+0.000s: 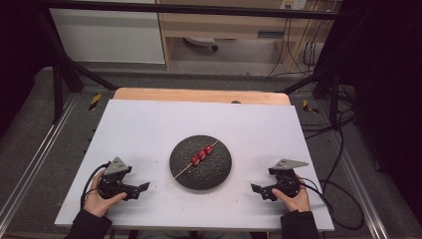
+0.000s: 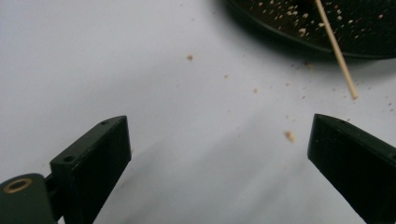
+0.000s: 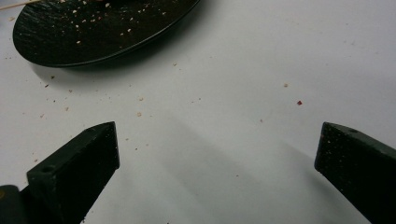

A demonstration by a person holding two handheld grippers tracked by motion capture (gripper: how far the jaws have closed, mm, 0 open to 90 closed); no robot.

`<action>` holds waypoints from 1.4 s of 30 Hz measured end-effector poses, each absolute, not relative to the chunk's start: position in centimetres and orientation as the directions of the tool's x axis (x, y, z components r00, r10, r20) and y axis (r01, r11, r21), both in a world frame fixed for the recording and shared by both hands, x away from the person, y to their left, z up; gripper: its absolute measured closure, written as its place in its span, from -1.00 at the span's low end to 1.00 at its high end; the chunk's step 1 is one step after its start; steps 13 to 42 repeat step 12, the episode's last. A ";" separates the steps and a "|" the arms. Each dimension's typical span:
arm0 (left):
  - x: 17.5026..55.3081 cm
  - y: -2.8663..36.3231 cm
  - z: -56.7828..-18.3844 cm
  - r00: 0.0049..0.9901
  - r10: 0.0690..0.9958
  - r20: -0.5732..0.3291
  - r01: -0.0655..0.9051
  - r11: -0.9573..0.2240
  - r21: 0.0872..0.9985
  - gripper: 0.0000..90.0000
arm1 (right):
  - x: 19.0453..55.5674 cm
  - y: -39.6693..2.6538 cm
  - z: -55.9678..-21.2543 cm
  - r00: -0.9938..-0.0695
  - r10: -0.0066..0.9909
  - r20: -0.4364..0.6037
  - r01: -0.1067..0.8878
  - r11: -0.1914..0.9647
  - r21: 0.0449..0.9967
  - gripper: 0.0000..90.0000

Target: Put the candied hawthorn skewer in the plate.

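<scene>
Two grippers rest near the table's [image 1: 149, 119] front edge: left gripper [image 1: 144, 187] and right gripper [image 1: 255, 188], both with jaws spread wide, grasping nothing. Between them, the skewer [image 1: 194, 162] with red pieces lies across the black plate [image 1: 219, 172], mid-table.

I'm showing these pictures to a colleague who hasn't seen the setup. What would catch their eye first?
The dark round plate in the middle of the white table stands out, with a wooden skewer carrying red pieces lying across it, its bare end poking over the plate's near-left rim. Next come the left gripper and right gripper, resting on either side of the plate, both open and holding nothing. Crumbs dot the table.
</scene>
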State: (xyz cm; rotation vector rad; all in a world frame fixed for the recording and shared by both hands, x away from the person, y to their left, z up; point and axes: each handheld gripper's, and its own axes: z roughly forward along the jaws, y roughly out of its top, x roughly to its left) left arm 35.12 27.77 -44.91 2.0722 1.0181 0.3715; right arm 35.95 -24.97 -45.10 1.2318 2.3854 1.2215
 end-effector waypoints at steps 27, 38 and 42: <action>34.9 29.0 -45.6 0.616 0.784 -0.079 0.551 -0.358 0.754 -0.86 | 35.9 -25.0 -45.3 -0.648 0.742 0.173 0.584 0.337 0.738 -0.99; 34.9 29.0 -45.6 0.616 0.784 -0.079 0.551 -0.358 0.754 -0.86 | 35.9 -25.0 -45.3 -0.648 0.742 0.173 0.584 0.337 0.738 -0.99; 34.9 29.0 -45.6 0.616 0.784 -0.079 0.551 -0.358 0.754 -0.86 | 35.9 -25.0 -45.3 -0.648 0.742 0.173 0.584 0.337 0.738 -0.99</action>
